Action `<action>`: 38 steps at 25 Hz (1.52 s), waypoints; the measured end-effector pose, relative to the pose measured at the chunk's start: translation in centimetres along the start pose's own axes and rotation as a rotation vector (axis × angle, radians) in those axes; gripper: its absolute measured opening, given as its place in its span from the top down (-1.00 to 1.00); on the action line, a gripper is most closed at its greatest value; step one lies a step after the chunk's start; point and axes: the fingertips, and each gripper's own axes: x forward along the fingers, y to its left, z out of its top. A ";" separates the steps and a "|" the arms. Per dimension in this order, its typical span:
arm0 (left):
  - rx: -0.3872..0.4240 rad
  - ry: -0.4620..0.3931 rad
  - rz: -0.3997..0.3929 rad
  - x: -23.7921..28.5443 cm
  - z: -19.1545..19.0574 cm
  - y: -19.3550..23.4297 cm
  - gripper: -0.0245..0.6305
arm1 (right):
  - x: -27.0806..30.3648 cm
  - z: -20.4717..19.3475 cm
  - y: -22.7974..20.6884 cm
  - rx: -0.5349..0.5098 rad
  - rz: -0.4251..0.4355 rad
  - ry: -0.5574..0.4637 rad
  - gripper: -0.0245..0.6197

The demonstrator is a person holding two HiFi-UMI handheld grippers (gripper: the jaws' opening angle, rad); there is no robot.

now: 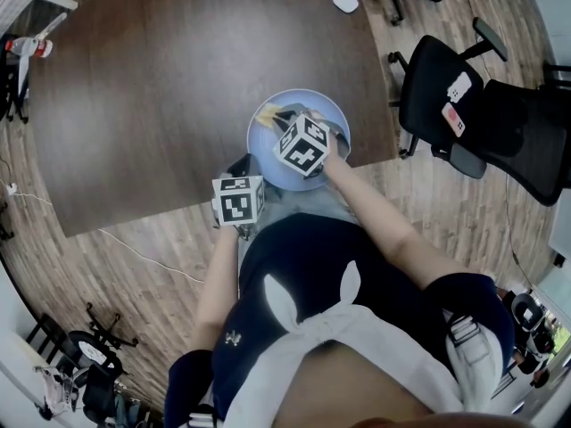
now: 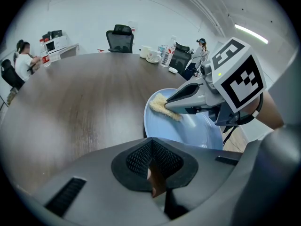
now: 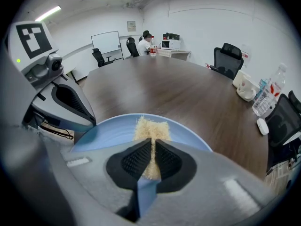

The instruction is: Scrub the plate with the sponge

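A light blue plate (image 1: 268, 154) lies at the near edge of the dark wooden table (image 1: 161, 87). My right gripper (image 1: 284, 125) is over the plate, shut on a shaggy yellow sponge (image 1: 268, 116) that presses on the plate's far left part. The right gripper view shows the sponge (image 3: 150, 127) sticking out past the right gripper (image 3: 151, 142) onto the plate (image 3: 113, 133). My left gripper (image 1: 245, 169) is at the plate's near left rim, its jaws shut there. In the left gripper view the left gripper (image 2: 151, 142) meets the plate (image 2: 188, 126) at the rim, with the sponge (image 2: 164, 108) beyond.
Black office chairs (image 1: 464, 105) stand on the wooden floor to the right of the table. A white object (image 1: 345, 1) lies at the far table edge, and cups and a bottle (image 2: 164, 55) stand there too. A person (image 2: 23, 62) sits at the far side of the room.
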 end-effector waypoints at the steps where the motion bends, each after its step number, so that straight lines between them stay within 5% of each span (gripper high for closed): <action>1: 0.001 -0.001 0.000 -0.1 0.0 -0.1 0.91 | -0.1 -0.1 -0.1 0.006 -0.003 0.000 0.85; 38: -0.001 -0.003 0.008 0.2 -0.2 -0.1 0.91 | -2.0 -3.5 -4.8 0.212 -0.105 0.042 0.85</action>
